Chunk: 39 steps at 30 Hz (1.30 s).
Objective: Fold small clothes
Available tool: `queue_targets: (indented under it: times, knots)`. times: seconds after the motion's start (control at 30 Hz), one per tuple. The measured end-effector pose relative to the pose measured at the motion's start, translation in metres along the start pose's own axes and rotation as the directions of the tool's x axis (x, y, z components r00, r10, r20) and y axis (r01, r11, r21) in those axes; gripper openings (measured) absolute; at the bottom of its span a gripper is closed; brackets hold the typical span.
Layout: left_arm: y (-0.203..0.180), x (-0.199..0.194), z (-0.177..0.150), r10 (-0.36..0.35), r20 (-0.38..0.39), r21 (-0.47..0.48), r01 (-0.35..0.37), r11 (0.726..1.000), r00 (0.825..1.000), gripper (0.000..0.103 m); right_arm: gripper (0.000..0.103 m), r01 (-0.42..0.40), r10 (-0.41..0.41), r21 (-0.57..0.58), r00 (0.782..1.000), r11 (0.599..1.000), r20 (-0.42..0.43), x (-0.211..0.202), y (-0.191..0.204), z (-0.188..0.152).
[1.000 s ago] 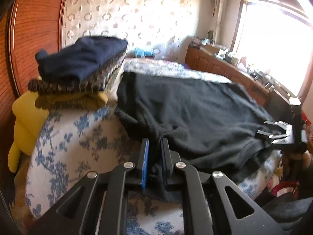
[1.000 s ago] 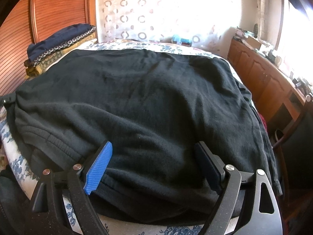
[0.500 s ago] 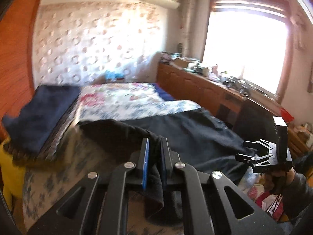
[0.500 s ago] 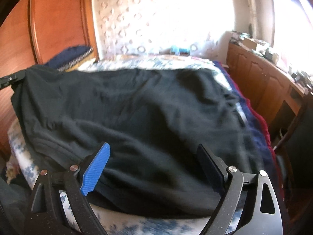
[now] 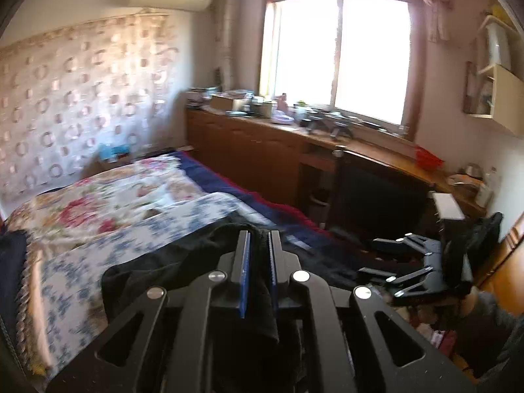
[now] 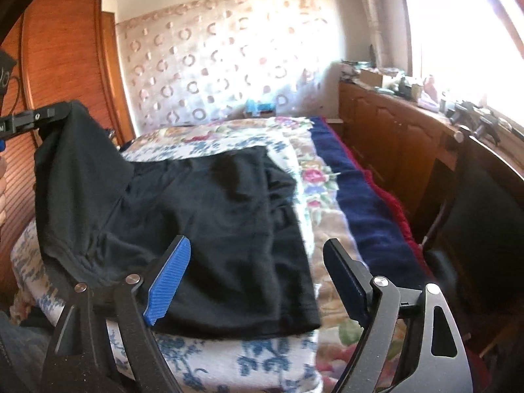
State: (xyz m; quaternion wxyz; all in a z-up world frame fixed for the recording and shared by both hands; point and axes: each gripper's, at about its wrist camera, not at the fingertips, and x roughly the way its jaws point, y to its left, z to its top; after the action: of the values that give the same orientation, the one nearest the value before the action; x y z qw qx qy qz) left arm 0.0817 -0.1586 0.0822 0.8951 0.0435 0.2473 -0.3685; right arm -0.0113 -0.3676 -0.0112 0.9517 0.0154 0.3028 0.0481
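bedroom, floral bedspread point(image 6: 281, 360), wooden cabinets point(image 6: 393, 137) alongside. black garment point(image 6: 213, 213) lengthwise down bed, corner lifted, pinched in left gripper point(image 5: 258, 262). right gripper point(image 6: 258, 281) wide, closing, nothing gripped.

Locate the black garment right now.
In the right wrist view the black garment lies on the floral bedspread at the bed's near left side; its left corner is lifted, pinched in the left gripper, wardrobe side.

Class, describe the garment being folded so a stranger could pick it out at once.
Find the bed with its floral covers. The black garment lies on its near end, one corner lifted by the left gripper. Unlike the patterned covers and navy blanket, it is plain black.
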Motion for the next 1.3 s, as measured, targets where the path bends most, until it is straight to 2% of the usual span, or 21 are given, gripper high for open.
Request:
queue_targets:
  times: [0.07,0.13,0.37,0.67,0.93,1.1,1.3]
  knots:
    - [-0.012,0.008,0.005,-0.041,-0.029,-0.006,0.041,0.999,0.999,0.009,0.084,0.002,-0.002,0.006,1.0,1.0,0.001,-0.004,-0.005,0.0]
    - [-0.018,0.017,0.005,-0.053,-0.067,0.002,0.053,0.999,0.996,0.012,0.084,0.006,-0.006,0.005,1.0,1.0,-0.001,-0.007,-0.007,-0.001]
    - [-0.014,0.022,-0.017,-0.032,-0.13,0.02,0.035,0.999,0.991,0.017,0.084,0.004,-0.004,0.006,1.0,1.0,-0.015,-0.002,-0.01,-0.003]
    - [0.024,-0.006,-0.047,0.083,-0.121,-0.019,-0.086,0.996,0.989,0.018,0.084,-0.04,0.039,-0.023,0.999,0.999,-0.025,0.014,0.007,0.007]
    - [0.07,-0.037,-0.078,0.195,-0.11,-0.09,-0.206,0.974,0.974,0.018,0.084,-0.113,0.11,-0.11,0.993,0.987,-0.034,0.028,0.048,0.024]
    - [0.095,-0.055,-0.093,0.246,-0.109,-0.132,-0.259,0.957,0.963,0.018,0.084,-0.195,0.187,-0.165,0.98,0.967,-0.062,0.048,0.086,0.033]
    - [0.112,-0.078,-0.101,0.302,-0.089,-0.148,-0.313,0.938,0.949,0.018,0.084,-0.313,0.289,-0.229,0.948,0.922,-0.132,0.079,0.142,0.036]
